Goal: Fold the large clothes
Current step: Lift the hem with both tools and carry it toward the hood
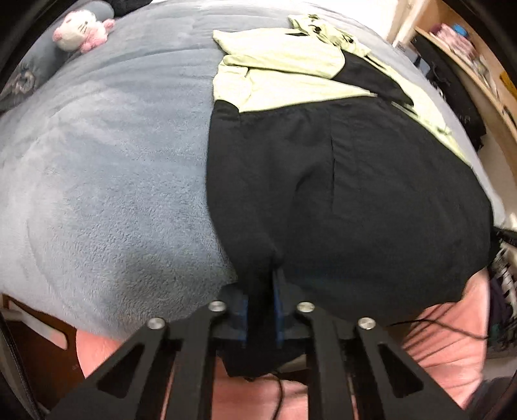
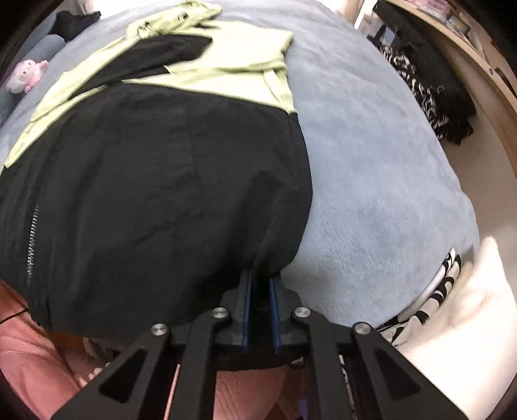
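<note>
Gripping the near hem of the jacket [image 1: 339, 181] at both bottom corners, we are preparing the first fold. The left tool [image 1: 262, 290] is clenched on a pinch of black fabric at the jacket's left corner; the right tool [image 2: 260, 284] is clenched likewise at the right corner. The jacket is lying spread on the bed [image 1: 106, 181], black lower body toward us, pale green upper part and hood [image 1: 323, 30] toward the far side.

Procedure, as we are judging it:
1. We are checking that each pinch is holding every layer of the hem, not the top layer alone.
2. We are keeping both tools level with each other so that the hem is staying straight while it is being raised.
3. We are carrying the hem toward the green section, keeping the cloth lightly taut between the tools.

The left wrist view is showing the jacket's left edge against the grey cover and a pink soft toy [image 1: 82, 32] at the far corner. The right wrist view is showing what the left is not: the zip [image 2: 34, 226] running along the jacket's front, and a white cloth [image 2: 458, 310] with black pattern beside the bed.
</note>
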The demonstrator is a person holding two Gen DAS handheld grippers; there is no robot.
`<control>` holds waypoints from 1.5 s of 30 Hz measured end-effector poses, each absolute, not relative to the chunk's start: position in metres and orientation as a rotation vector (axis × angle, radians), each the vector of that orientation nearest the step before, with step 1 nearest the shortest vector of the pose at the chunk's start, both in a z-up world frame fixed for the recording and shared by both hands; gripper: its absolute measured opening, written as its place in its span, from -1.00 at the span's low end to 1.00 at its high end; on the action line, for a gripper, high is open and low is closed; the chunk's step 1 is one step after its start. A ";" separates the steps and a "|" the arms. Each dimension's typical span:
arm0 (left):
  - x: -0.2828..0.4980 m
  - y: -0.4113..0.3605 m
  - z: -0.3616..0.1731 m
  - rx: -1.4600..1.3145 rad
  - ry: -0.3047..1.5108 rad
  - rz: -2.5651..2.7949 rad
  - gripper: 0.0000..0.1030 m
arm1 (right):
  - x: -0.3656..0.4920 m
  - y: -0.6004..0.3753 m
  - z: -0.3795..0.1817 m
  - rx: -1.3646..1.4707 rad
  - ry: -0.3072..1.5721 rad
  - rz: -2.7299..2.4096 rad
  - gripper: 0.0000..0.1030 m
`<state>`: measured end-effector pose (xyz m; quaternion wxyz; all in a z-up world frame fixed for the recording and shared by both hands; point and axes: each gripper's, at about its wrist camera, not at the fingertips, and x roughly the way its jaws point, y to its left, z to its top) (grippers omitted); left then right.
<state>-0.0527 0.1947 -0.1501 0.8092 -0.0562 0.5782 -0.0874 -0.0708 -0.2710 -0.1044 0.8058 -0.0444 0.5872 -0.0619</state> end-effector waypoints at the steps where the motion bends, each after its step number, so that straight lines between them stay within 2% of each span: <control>1: -0.052 0.196 -0.145 -0.139 1.233 -0.189 -0.92 | -0.072 -0.272 -0.099 -0.070 1.233 -0.123 -0.84; 6: -0.046 0.205 -0.109 -0.325 1.147 -0.288 -0.96 | -0.074 -0.281 -0.062 0.092 1.089 -0.052 -0.85; 11: -0.026 0.202 -0.059 -0.459 0.977 -0.352 -0.96 | -0.060 -0.286 -0.008 0.254 0.897 0.041 -0.85; 17: 0.031 0.211 -0.023 -0.615 0.832 -0.320 -0.96 | -0.008 -0.289 0.026 0.323 0.757 0.066 -0.85; 24: 0.125 0.230 -0.025 -0.698 0.828 -0.203 -0.96 | 0.080 -0.322 0.026 0.445 0.716 0.037 -0.86; 30: 0.222 0.240 -0.064 -0.743 0.875 -0.110 -0.91 | 0.166 -0.344 0.002 0.498 0.719 -0.051 -0.85; 31: 0.235 0.241 -0.073 -0.749 0.893 -0.103 -0.86 | 0.177 -0.348 -0.004 0.513 0.726 -0.065 -0.85; 34: 0.268 0.243 -0.098 -0.753 0.940 -0.083 -0.51 | 0.211 -0.359 -0.025 0.555 0.760 -0.084 -0.76; 36: 0.282 0.247 -0.109 -0.755 0.940 -0.060 -0.11 | 0.227 -0.362 -0.041 0.581 0.786 -0.080 -0.55; 38: 0.289 0.250 -0.117 -0.753 0.932 -0.056 0.01 | 0.237 -0.364 -0.055 0.584 0.798 -0.079 -0.35; 45: 0.307 0.238 -0.136 -0.542 0.981 -0.085 0.03 | 0.255 -0.357 -0.094 0.513 0.877 -0.078 -0.33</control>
